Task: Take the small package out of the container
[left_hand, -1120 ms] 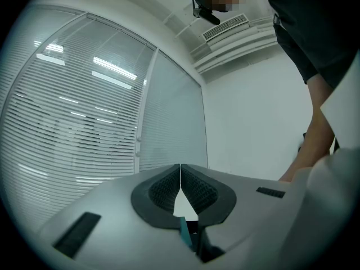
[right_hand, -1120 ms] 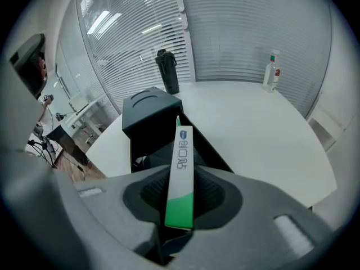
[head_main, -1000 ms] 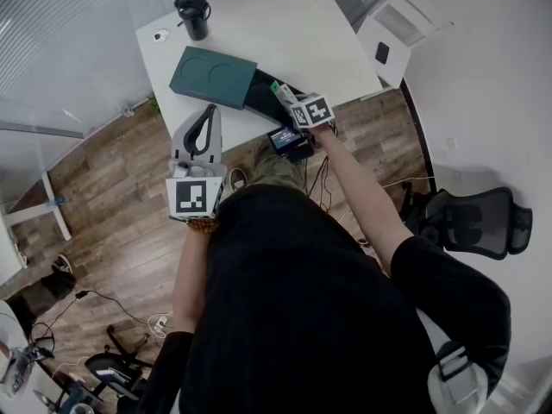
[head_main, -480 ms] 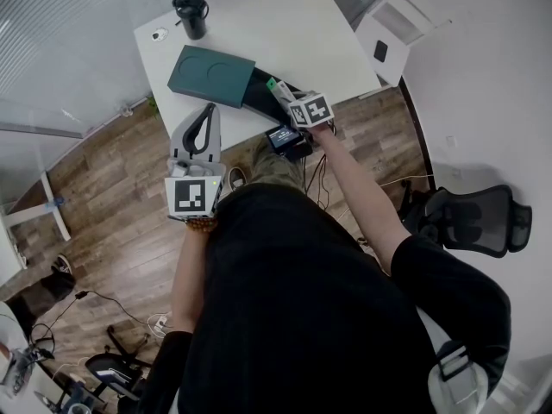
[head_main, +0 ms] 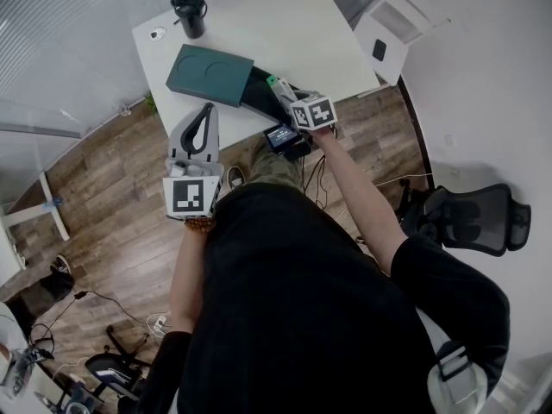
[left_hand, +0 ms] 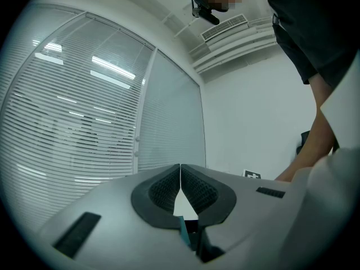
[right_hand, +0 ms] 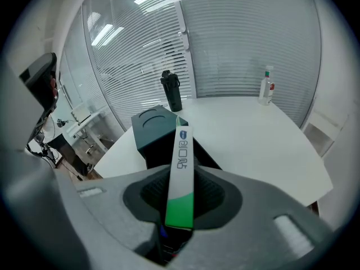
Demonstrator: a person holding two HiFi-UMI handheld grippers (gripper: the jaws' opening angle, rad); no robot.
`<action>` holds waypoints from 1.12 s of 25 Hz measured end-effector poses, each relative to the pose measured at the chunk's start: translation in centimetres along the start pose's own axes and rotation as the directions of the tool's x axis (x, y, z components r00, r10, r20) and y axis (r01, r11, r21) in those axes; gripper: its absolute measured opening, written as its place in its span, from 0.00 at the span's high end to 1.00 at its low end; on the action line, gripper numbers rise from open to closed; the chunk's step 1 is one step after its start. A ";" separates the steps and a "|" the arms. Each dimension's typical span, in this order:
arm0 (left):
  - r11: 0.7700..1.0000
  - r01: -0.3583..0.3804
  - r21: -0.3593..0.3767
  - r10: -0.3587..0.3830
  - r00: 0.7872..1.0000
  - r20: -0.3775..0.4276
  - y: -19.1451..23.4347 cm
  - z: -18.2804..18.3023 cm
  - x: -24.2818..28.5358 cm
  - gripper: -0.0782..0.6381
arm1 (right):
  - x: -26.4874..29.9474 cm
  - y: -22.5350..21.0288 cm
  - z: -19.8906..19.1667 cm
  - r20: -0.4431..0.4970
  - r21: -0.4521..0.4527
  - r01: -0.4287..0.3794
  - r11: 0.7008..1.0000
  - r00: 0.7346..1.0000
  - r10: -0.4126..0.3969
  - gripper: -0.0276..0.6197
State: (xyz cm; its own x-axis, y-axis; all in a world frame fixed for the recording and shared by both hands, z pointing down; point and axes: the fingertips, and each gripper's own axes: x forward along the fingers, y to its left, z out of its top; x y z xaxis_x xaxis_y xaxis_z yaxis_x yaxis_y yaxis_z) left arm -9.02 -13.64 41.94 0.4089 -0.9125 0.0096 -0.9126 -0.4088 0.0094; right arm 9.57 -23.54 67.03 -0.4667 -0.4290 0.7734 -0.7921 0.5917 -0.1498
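Observation:
My right gripper (head_main: 283, 95) (right_hand: 181, 194) is shut on a small flat package (right_hand: 182, 167), white with a green end, held upright between the pads. In the head view its green tip (head_main: 272, 82) hangs over the black open part of the container (head_main: 261, 96). The container's dark green lid part (head_main: 210, 74) (right_hand: 151, 126) lies on the white table (head_main: 285, 33) just beyond. My left gripper (head_main: 203, 119) (left_hand: 180, 170) is shut with nothing between its pads, held off the table over the wooden floor and pointing up at the blinds.
A black tumbler (head_main: 191, 14) (right_hand: 171, 91) stands at the table's far left corner. A small bottle (right_hand: 265, 86) stands at the far edge. A black office chair (head_main: 470, 219) is on the right, and cables lie on the floor (head_main: 95, 231).
Almost nothing: the right gripper keeps the package over the container with only a slight drift, and the left gripper stays where it was.

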 end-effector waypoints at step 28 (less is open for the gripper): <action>0.999 0.033 0.013 -0.033 0.999 -0.013 -1.0 0.4 1.4 0.88 | -8.2 3.3 9.5 0.334 0.042 -0.029 0.999 0.943 0.014 0.82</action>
State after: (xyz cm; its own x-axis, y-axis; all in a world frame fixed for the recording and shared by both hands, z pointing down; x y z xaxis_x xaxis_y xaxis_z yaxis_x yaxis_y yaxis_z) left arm -7.48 -14.53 41.51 0.4385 -0.8985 0.0219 -0.8986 -0.4387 -0.0038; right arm 7.01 -24.60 54.34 -0.5821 -0.6241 0.5212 -0.7938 0.5750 -0.1981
